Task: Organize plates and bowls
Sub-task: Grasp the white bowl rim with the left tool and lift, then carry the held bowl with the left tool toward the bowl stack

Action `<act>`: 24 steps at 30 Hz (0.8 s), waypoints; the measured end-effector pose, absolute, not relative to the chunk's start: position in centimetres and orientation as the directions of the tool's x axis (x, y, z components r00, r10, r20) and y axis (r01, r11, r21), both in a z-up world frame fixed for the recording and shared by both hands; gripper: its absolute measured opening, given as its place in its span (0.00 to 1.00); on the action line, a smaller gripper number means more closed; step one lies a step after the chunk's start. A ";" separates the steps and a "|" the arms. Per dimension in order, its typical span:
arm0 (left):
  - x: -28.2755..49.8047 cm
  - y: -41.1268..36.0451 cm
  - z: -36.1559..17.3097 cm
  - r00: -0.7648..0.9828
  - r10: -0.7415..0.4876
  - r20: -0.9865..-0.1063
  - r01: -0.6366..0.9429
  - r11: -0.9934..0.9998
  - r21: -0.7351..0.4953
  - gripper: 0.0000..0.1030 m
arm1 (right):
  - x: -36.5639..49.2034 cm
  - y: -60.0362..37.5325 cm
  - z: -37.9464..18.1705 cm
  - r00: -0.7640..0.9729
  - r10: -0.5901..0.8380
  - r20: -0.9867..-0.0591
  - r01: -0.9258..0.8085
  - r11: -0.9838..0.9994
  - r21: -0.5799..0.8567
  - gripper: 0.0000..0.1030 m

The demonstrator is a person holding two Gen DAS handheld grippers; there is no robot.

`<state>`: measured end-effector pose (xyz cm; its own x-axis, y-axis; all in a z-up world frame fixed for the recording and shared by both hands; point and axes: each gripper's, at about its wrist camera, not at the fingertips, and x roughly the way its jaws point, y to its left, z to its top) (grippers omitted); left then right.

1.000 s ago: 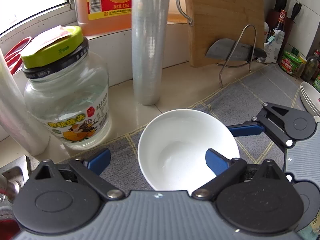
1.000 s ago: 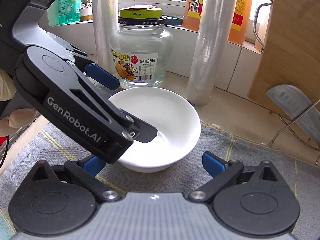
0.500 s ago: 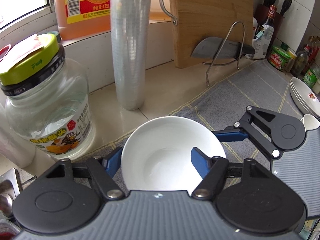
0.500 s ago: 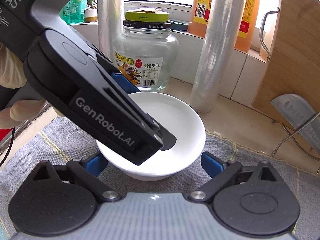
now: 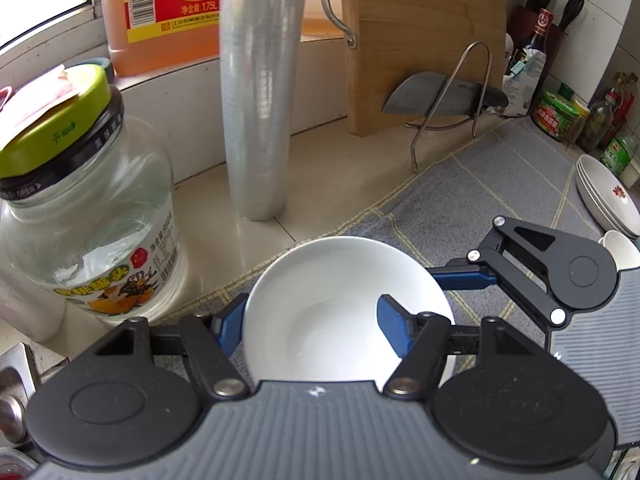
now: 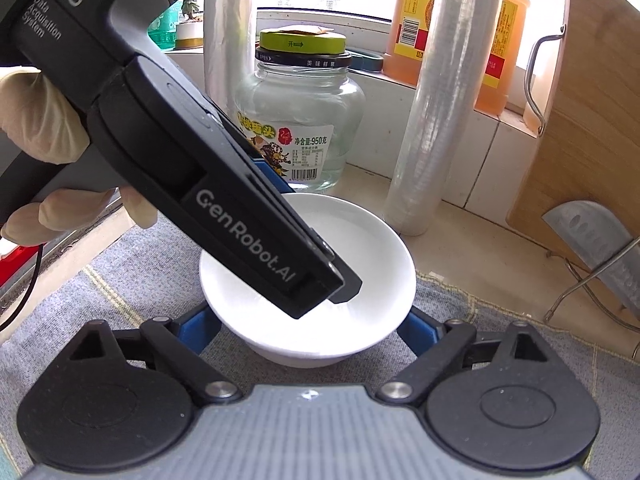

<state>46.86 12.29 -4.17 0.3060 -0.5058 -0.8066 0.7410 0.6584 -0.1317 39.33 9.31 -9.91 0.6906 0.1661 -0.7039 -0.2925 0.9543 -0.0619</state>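
Note:
A white bowl (image 5: 340, 304) stands on a grey cloth mat (image 5: 500, 200). My left gripper (image 5: 312, 324) is shut on the bowl's near left rim, one blue finger (image 5: 230, 326) outside the wall and one (image 5: 394, 330) inside. In the right wrist view the bowl (image 6: 360, 264) lies between my right gripper's (image 6: 308, 326) open blue fingers, which sit at either side of its base. The left gripper's body (image 6: 224, 200) crosses over the bowl there. A stack of white plates (image 5: 608, 200) lies at the far right of the mat.
A glass jar with a green lid (image 5: 84, 216) stands close to the left of the bowl. A roll of cling film (image 5: 260, 92) stands behind it. A wooden cutting board (image 5: 420, 40) and a cleaver (image 5: 432, 94) rest in a wire rack. Bottles (image 5: 560, 112) stand at the far right.
My left gripper closed from wide open onto the bowl's rim. My right gripper moved in until its open fingers flank the bowl's base.

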 end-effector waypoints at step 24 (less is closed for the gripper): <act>44.9 12.2 -2.7 0.295 -0.521 -0.801 0.759 0.637 -0.135 0.65 | 37.5 9.1 -8.3 0.684 0.169 -0.710 -0.285 0.957 -0.047 0.93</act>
<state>44.89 12.25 -2.70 0.2950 -0.5213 -0.8008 0.7592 0.6367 -0.1348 37.51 9.07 -8.33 0.6839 0.1692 -0.7097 -0.2855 0.9572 -0.0469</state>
